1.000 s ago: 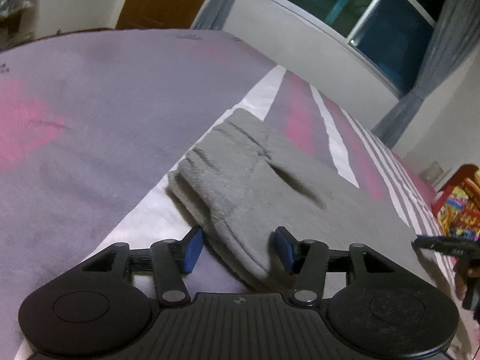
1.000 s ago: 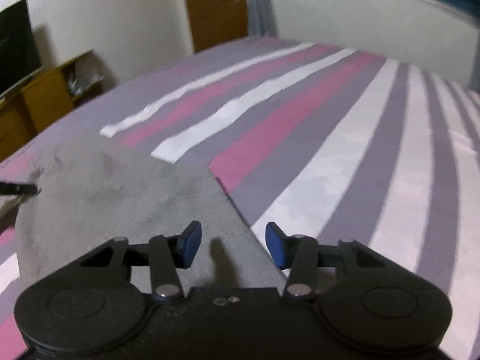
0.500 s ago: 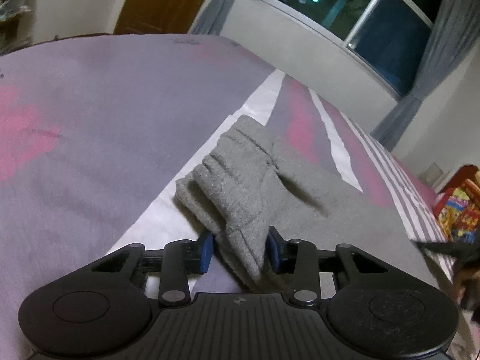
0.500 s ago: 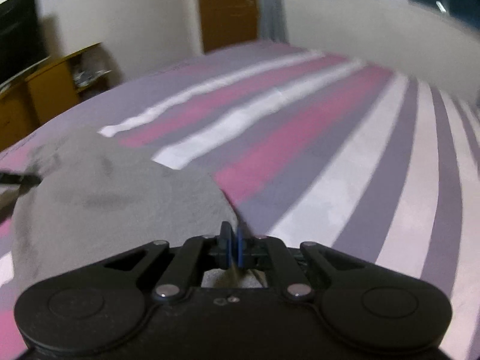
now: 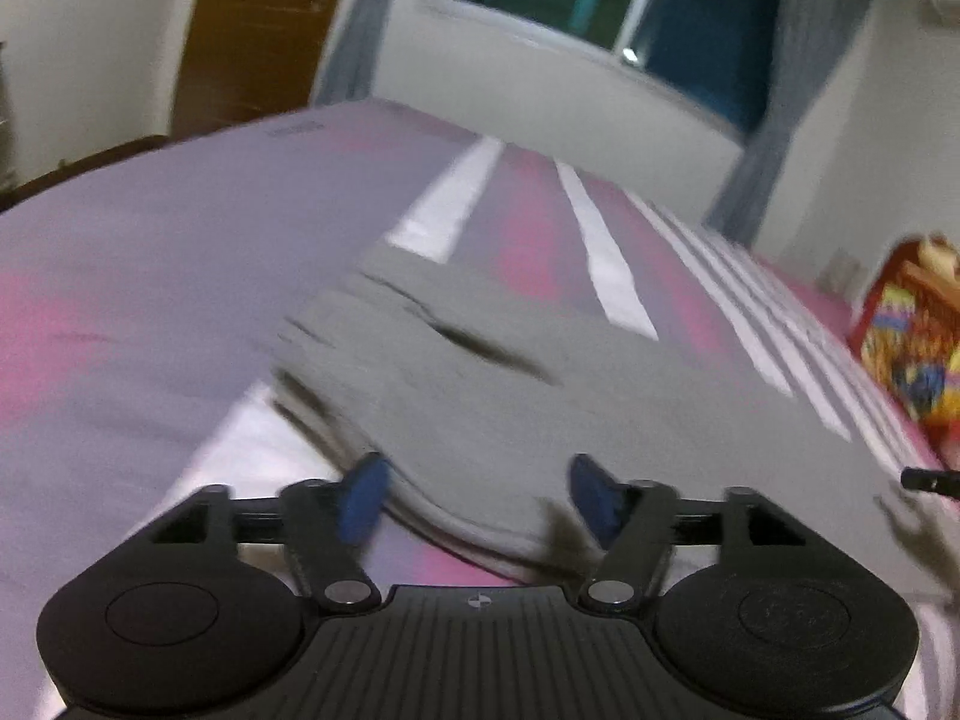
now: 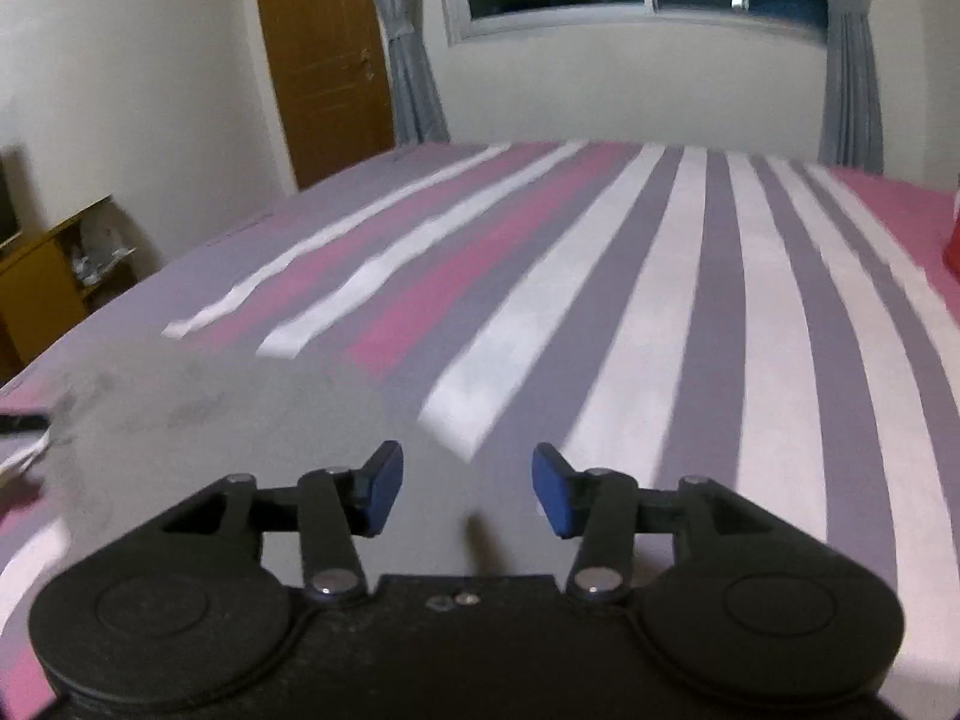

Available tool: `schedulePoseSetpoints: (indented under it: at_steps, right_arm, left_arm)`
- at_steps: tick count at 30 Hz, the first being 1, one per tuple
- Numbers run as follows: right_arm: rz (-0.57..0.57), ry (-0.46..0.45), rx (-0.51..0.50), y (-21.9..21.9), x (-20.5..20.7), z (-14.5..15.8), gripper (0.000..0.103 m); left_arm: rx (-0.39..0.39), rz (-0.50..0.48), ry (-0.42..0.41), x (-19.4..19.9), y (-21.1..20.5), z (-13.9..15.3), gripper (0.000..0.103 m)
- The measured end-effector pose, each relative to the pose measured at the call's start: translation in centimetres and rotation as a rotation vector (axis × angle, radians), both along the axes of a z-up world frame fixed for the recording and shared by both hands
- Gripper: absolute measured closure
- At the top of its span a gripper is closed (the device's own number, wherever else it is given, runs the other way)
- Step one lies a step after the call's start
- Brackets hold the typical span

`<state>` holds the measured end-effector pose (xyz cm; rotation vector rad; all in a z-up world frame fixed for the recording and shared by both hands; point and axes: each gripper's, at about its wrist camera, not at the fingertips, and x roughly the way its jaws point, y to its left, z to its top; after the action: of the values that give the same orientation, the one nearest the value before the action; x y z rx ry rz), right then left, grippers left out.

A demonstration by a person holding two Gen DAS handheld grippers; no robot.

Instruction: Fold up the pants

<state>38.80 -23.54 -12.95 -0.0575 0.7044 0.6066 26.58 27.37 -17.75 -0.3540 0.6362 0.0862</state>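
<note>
Blue pads tip both pairs of jaws, and both pairs stand wide apart with nothing between them. On the left gripper (image 5: 477,495) the jaws frame the near hem of the grey pants (image 5: 480,378), which lie flat on the bed (image 5: 150,252) just ahead of the pads; from this blurred view it is not clear whether either pad touches the cloth. The folded bundle runs away from the gripper toward the window (image 5: 618,6), with a gathered, wrinkled edge on its left side and a dark crease across its middle. A thin dark tip of the right gripper shows at the far right edge of this view, beside the pants.

On the right gripper (image 6: 467,489) the open jaws hang over the right-hand edge of the pants (image 6: 228,414), the left pad above the grey cloth and the right pad above the striped bedcover (image 6: 690,312). The grey fabric spreads out to the left of the gripper, and a small dark tip of the left gripper shows at its far left edge.

Beyond the pants the bedcover runs in pink, white and grey-purple stripes to a pale wall with the dark window, grey curtains (image 6: 852,54) and a brown wooden door (image 6: 324,54). A colourful red bag (image 5: 912,336) sits past the bed in the left wrist view.
</note>
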Motion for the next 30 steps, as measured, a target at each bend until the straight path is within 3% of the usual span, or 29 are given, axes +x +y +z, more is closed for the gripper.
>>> schedulePoseSetpoints:
  at_steps: [3, 5, 6, 9, 11, 12, 14, 18, 20, 23, 26, 27, 28, 30]
  right_arm:
    - [-0.183, 0.104, -0.089, -3.7, -0.8, -2.9, 0.059]
    - [-0.364, 0.084, 0.039, -8.4, -3.2, -2.1, 0.059]
    - [-0.481, 0.060, 0.143, -11.4, -5.3, -1.3, 0.056]
    - [-0.692, 0.023, 0.452, -19.5, -11.9, -0.1, 0.054]
    - [-0.801, 0.033, 0.592, -23.2, -15.9, -0.9, 0.029]
    - [-0.862, 0.039, 0.656, -24.9, -17.8, -1.6, 0.009]
    - [-0.960, 0.091, 0.746, -27.1, -19.8, -3.5, 0.007]
    - [-1.014, 0.134, 0.945, -29.9, -20.6, -6.9, 0.009]
    - [-1.041, 0.114, 0.972, -29.7, -20.5, -7.1, 0.009]
    - [-1.068, 0.101, 0.937, -29.1, -19.9, -6.8, 0.007]
    - [-1.059, 0.095, 0.894, -29.7, -18.9, -6.8, 0.016]
    - [-1.077, 0.102, 0.869, -30.3, -18.3, -7.0, 0.044]
    - [-1.090, 0.129, 0.864, -30.7, -17.7, -7.4, 0.091]
    - [-1.096, 0.215, 0.901, -31.4, -17.0, -8.5, 0.095]
  left_arm:
    - [0.026, -0.011, 0.129, 1.8, -1.1, -1.5, 0.022]
    - [-0.009, 0.017, 0.145, 1.9, -0.8, -1.5, 0.021]
    - [-0.002, 0.013, 0.151, 2.0, -0.8, -1.4, 0.021]
    - [-0.003, 0.013, 0.140, 1.9, -0.9, -1.8, 0.016]
    - [-0.019, 0.016, 0.126, 1.9, -0.8, -2.1, 0.013]
    - [-0.017, 0.016, 0.124, 1.9, -0.9, -2.2, 0.012]
    - [-0.010, 0.013, 0.123, 1.8, -1.3, -2.4, 0.008]
    - [-0.002, 0.003, 0.134, 2.6, -1.5, -2.7, 0.004]
    - [-0.006, 0.000, 0.137, 2.4, -1.5, -2.7, 0.004]
    - [-0.012, -0.003, 0.138, 2.5, -1.4, -2.7, 0.004]
    - [-0.014, -0.005, 0.137, 2.6, -1.4, -2.8, 0.004]
    - [-0.015, -0.005, 0.136, 2.6, -1.3, -2.9, 0.004]
    - [-0.017, -0.005, 0.135, 2.6, -1.3, -2.9, 0.004]
    - [-0.018, -0.006, 0.134, 2.5, -1.3, -2.9, 0.004]
